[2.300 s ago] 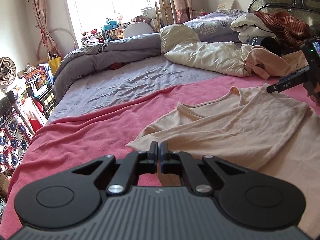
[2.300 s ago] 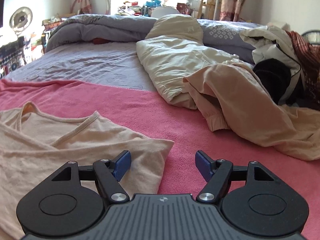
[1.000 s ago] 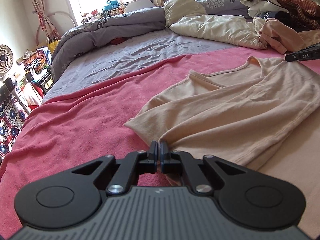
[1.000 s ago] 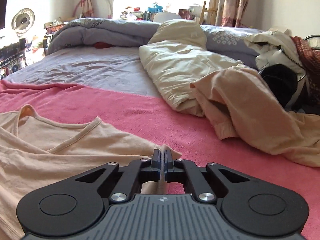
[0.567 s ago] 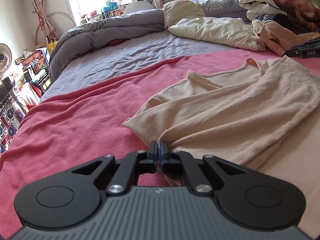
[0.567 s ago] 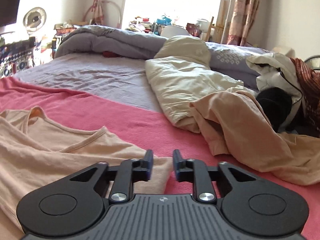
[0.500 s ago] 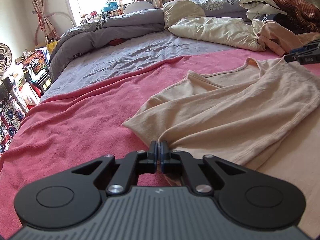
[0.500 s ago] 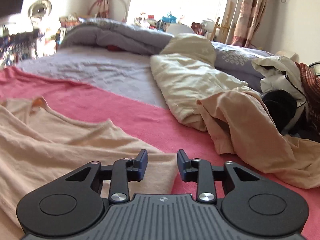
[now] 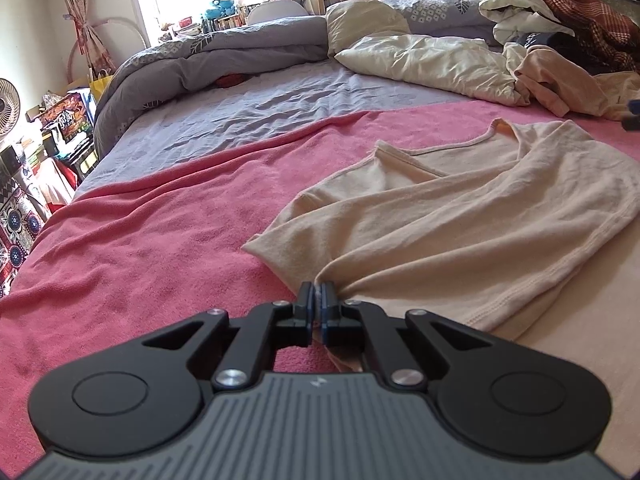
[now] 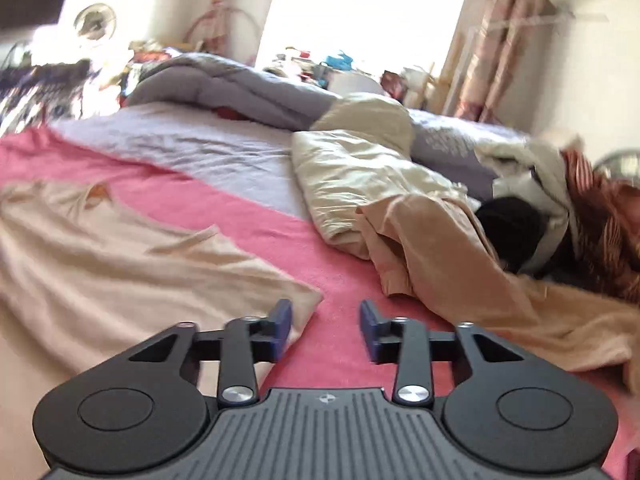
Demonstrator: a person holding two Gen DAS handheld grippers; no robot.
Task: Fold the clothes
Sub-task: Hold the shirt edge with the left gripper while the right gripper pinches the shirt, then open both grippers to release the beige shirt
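Observation:
A beige t-shirt [image 9: 460, 216] lies on the pink blanket [image 9: 140, 248], with one side folded over toward the neckline. My left gripper [image 9: 318, 294] is shut on the shirt's near folded edge, and the cloth bunches at the jaws. My right gripper [image 10: 325, 314] is open and empty, just above the blanket at the shirt's right corner [image 10: 296, 292]. This view is motion-blurred. A tip of the right gripper [image 9: 632, 118] shows at the right edge of the left wrist view.
A heap of clothes lies at the right: a peach garment [image 10: 460, 264], a cream duvet [image 10: 360, 184], a black item [image 10: 512, 228] and a plaid cloth [image 9: 580, 16]. A grey quilt [image 9: 208, 60] lies across the back. A fan [image 9: 8, 100] and clutter stand left of the bed.
My right gripper had shut on the shirt's right corner, then opened, let it go and lifted away to the right. My left gripper has stayed shut on the shirt edge.

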